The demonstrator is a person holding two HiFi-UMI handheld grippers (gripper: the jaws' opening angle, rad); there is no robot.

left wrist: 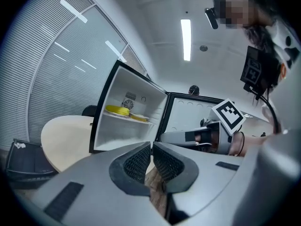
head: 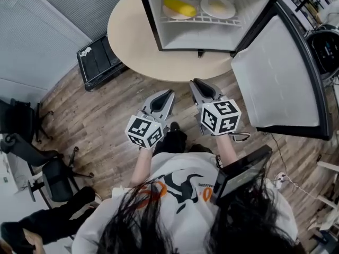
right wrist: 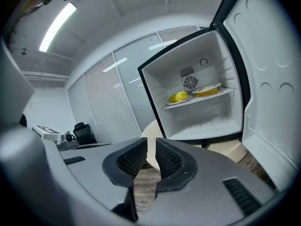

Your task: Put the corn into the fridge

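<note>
- A round table is seen at the far side, and an open fridge is stood on it, its door swung out to the right.
- The left gripper is held near, its jaws brought together on nothing.
- The right gripper is held just beside it, with a narrow slit left between its empty jaws.
- The corn is laid at the left of the fridge's shelf, with a plate set to its right.
</note>
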